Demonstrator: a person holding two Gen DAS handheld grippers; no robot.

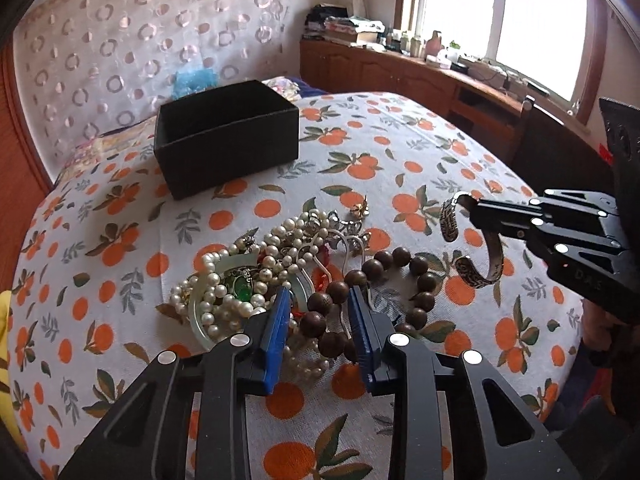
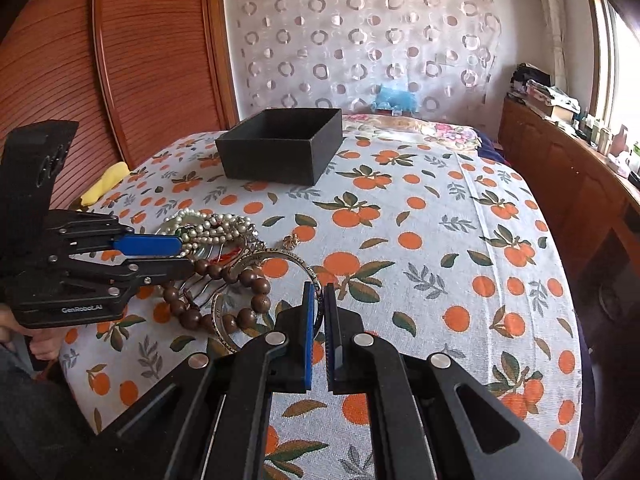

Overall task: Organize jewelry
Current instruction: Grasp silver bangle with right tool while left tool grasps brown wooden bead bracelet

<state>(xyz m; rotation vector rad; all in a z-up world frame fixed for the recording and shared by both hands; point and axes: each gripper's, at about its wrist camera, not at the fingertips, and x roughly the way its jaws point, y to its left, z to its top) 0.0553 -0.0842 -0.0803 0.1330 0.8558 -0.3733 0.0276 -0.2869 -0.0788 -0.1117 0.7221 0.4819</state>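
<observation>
1. Jewelry (image 1: pixel 256 280) lies heaped at lower centre of the left wrist view: pearl strands, a green stone piece and a wooden bead bracelet (image 1: pixel 360 292), all on the orange-print cloth (image 1: pixel 400 152).
2. Your left gripper (image 1: pixel 320 312) stands part-open with the wooden beads between its blue pads (image 1: pixel 280 320); whether the pads already press on them you cannot tell from either view.
3. Your right gripper (image 2: pixel 319 300) is clamped tight on a thin engraved silver bangle (image 2: pixel 280 258), seen at the right edge of the left wrist view with the bangle (image 1: pixel 476 240) hanging off its tip, above the cloth.
4. The black box (image 1: pixel 226 140) sits open in the upper left of that view, well apart from the heap.
5. Progress looks early: nearly all pieces lie outside the box, and only the bangle is lifted.
6. The box floor is hidden behind its near wall in both views, so you cannot say whether anything is inside.
7. The tangle hides how many strands there are, and the small gold piece (image 1: pixel 360 206) beyond the heap is too small to name.
</observation>
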